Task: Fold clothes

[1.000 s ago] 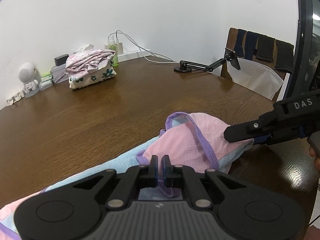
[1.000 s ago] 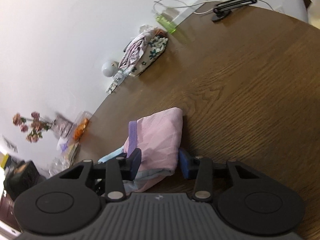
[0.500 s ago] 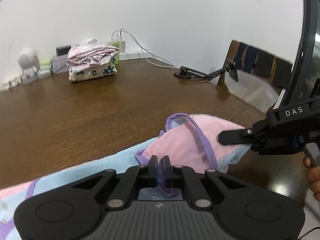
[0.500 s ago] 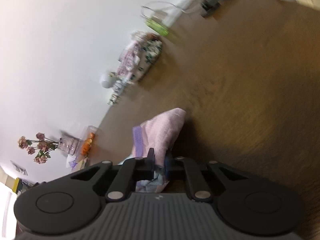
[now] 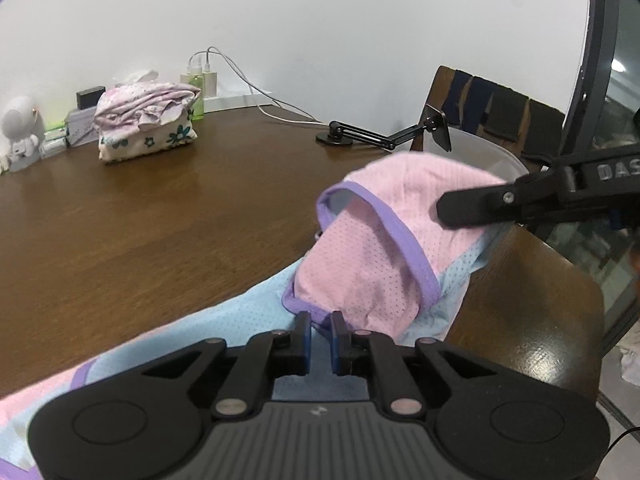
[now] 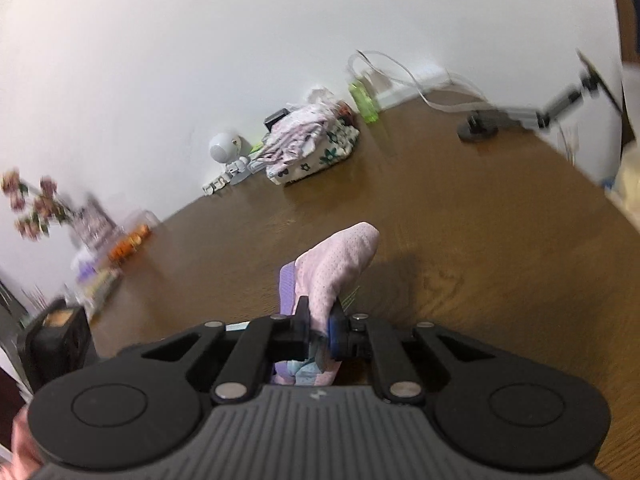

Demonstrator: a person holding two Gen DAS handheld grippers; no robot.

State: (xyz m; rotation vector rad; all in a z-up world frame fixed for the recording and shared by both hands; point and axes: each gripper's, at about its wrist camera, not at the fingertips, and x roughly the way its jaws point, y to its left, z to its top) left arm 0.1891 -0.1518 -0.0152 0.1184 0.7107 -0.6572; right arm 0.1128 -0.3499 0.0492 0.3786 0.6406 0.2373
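Wooden table (image 5: 160, 216) | left wrist: left gripper (image 5: 319, 336) clenched on garment (image 5: 360, 264) trim at lower centre; thin bite may slip | right wrist: right gripper (image 6: 320, 326) clenched on bunched garment, centre frame; uneven lift could skew the fold.

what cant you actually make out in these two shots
- Left wrist view: the near part of the pink and blue garment is hidden under the left tongs.
- Left wrist view: the right tongs run off the right edge.
- Right wrist view: motion blur smears the flowers and the black stand.
- Right wrist view: the right tongs hide the garment's lower part.
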